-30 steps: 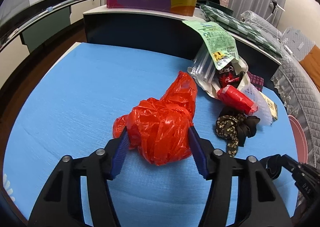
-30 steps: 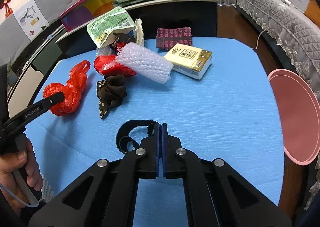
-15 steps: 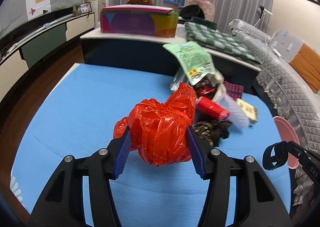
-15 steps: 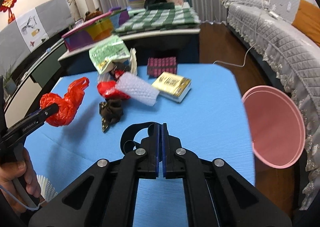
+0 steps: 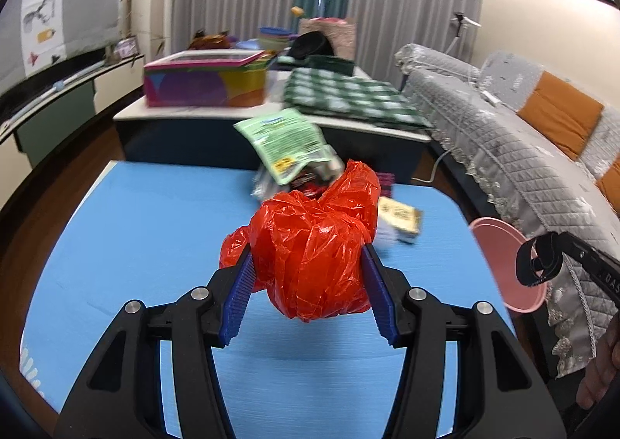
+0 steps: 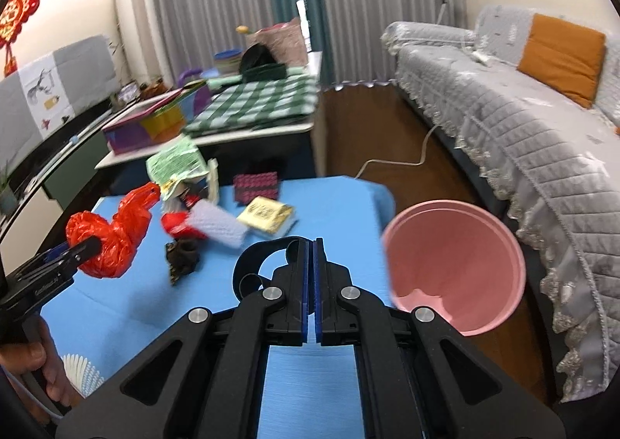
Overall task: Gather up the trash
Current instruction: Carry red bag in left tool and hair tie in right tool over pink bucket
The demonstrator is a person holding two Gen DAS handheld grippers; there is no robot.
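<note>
My left gripper [image 5: 308, 284] is shut on a crumpled red plastic bag [image 5: 314, 253] and holds it well above the blue table [image 5: 147, 229]. It also shows in the right wrist view [image 6: 110, 241]. My right gripper [image 6: 311, 264] is shut on a black strap loop [image 6: 255, 264], raised above the table's right part. The strap also shows in the left wrist view [image 5: 536, 264]. A pink bin [image 6: 453, 268] stands on the floor just right of the table, its mouth open upward.
On the table's far part lie a green snack packet [image 6: 176, 160], a red wrapper [image 6: 174, 226], bubble wrap [image 6: 219, 226], a yellow tissue pack [image 6: 267, 214], a dark patterned cloth [image 6: 182, 257] and a maroon pouch [image 6: 255, 187]. A low cabinet stands behind, a grey sofa [image 6: 523, 121] at right.
Both grippers have risen from the table. The left one lifted the red bag off the surface; the right one carried the strap up and toward the pink bin.
</note>
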